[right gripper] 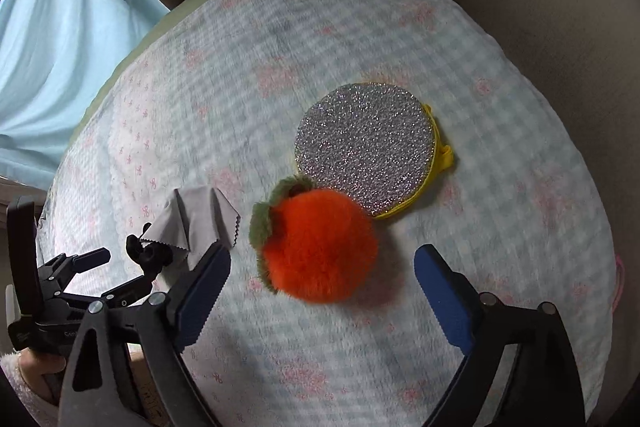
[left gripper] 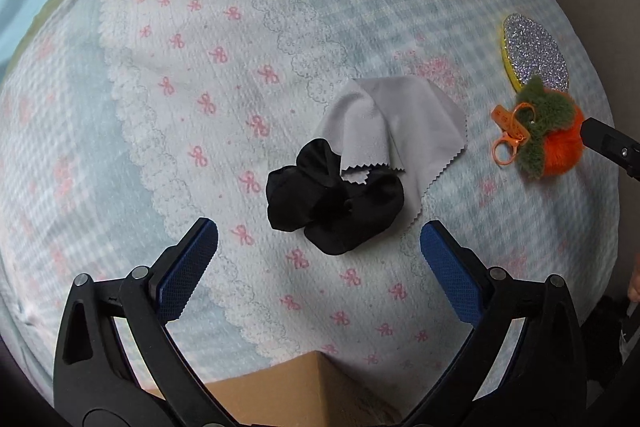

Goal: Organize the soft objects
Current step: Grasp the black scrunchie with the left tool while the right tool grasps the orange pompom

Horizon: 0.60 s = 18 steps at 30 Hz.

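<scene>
We see a checked blanket (left gripper: 120,155) with a cardboard box (left gripper: 288,387) nearby; left gripper (left gripper: 319,233) and right gripper (right gripper: 322,261) gape wide, empty, above scrunchie (left gripper: 320,199) and pompom (right gripper: 320,247).

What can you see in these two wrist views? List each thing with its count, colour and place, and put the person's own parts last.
Scrunchie: one, black, middle of the blanket, partly under the cloth.
Cloth: one, grey, zigzag-edged, crumpled.
Pompom keyring: one, orange with green leaves, touching the pad.
Glitter pad: one, silver with yellow edge, round.
Blanket: one, pale blue check with pink bows.
Cardboard box: one, brown, nearest edge.
Left gripper: jaws open.
Right gripper: jaws open.
</scene>
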Tool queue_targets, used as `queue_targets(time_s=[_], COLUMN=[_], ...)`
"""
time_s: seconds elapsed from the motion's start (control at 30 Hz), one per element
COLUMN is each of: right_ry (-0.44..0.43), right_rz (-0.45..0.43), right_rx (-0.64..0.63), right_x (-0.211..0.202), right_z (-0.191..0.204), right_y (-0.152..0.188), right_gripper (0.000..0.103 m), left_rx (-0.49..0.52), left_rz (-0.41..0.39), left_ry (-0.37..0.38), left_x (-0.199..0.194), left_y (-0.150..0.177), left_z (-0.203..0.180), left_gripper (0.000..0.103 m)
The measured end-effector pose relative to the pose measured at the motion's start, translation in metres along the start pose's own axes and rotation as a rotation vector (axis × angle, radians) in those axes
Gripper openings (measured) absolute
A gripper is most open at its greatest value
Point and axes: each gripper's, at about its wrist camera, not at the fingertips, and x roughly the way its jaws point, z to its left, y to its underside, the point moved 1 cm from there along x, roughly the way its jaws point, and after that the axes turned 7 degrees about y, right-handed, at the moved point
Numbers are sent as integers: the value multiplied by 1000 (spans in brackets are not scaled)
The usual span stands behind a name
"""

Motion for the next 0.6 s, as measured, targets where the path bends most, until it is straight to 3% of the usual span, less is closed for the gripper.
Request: queue_targets(time_s=[0.1, 0.23, 0.33, 0.47, 0.6], right_ry=[3, -3, -5, -4, 2], right_rz=[20, 46, 58, 67, 66], right_rx=[3, 9, 14, 15, 6], right_x=[16, 32, 39, 43, 45], right_z=[4, 7, 8, 9, 14], right_y=[0, -2, -3, -4, -6], right_gripper=[88, 73, 61, 43, 38], left_rx=[20, 33, 41, 48, 49], left_rz=[14, 21, 28, 38, 28], left_ry=[12, 40, 67, 86, 99], left_x=[12, 21, 26, 33, 34], left_y=[-5, -10, -11, -10, -10], left_z=[6, 13, 15, 16, 21], left_gripper=[96, 86, 73, 45, 32])
